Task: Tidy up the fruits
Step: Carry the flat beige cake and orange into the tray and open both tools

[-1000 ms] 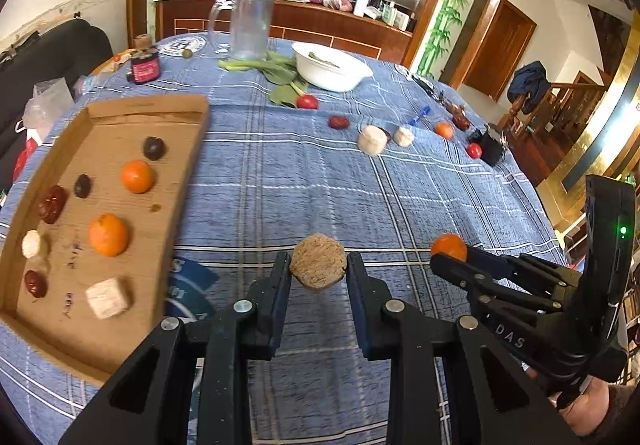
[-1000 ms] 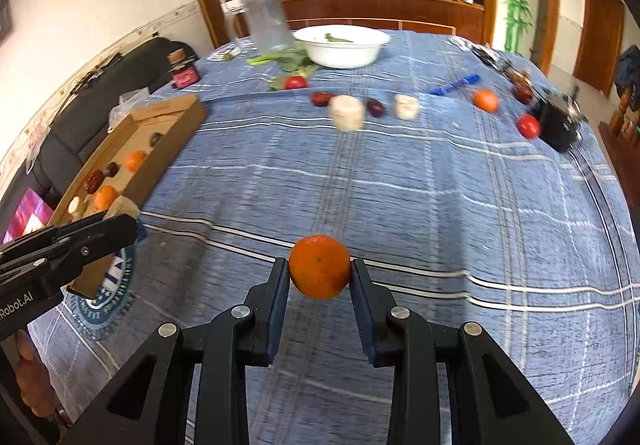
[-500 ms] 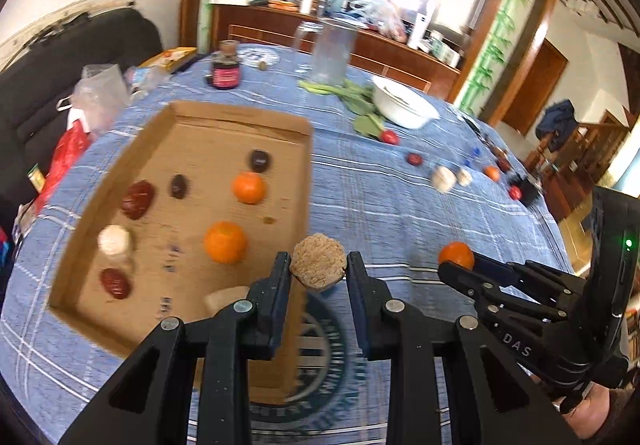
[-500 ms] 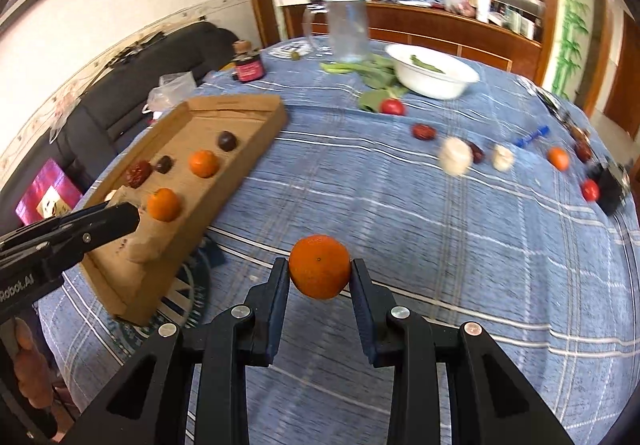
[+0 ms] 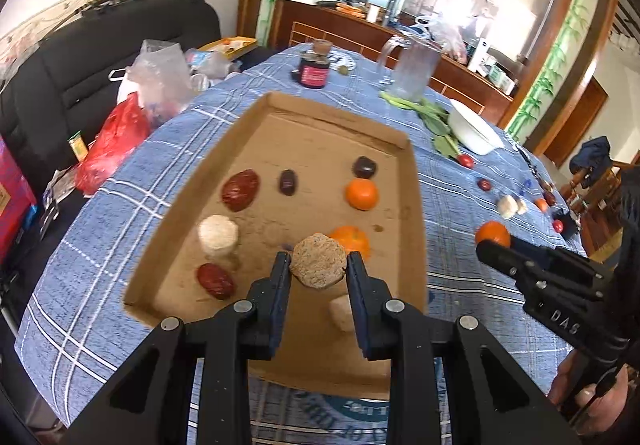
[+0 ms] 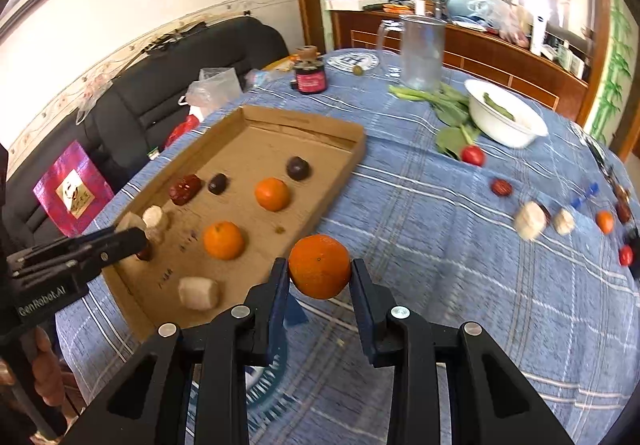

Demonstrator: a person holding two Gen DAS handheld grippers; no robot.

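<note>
My left gripper (image 5: 318,260) is shut on a rough tan round piece (image 5: 318,269) and hangs over the near part of the cardboard tray (image 5: 280,113). In the tray lie two oranges (image 5: 362,193), red dates (image 5: 240,189), dark plums (image 5: 364,167) and pale chunks (image 5: 218,233). My right gripper (image 6: 319,268) is shut on an orange (image 6: 319,263) above the blue checked cloth, just off the tray's (image 6: 304,121) right rim. In the right wrist view the left gripper (image 6: 128,235) shows at the tray's near left corner.
Loose fruit lies on the cloth to the right: a cherry tomato (image 6: 473,155), a red date (image 6: 501,187), pale chunks (image 6: 530,221), a small orange (image 6: 605,221). A white bowl (image 6: 506,117), greens, a clear jug (image 6: 422,57) and a dark jar (image 6: 310,79) stand behind. A black sofa with bags is on the left.
Both grippers have swung left with their loads. The left one went from over the cloth to above the tray; the right one came up to the tray's right rim.
</note>
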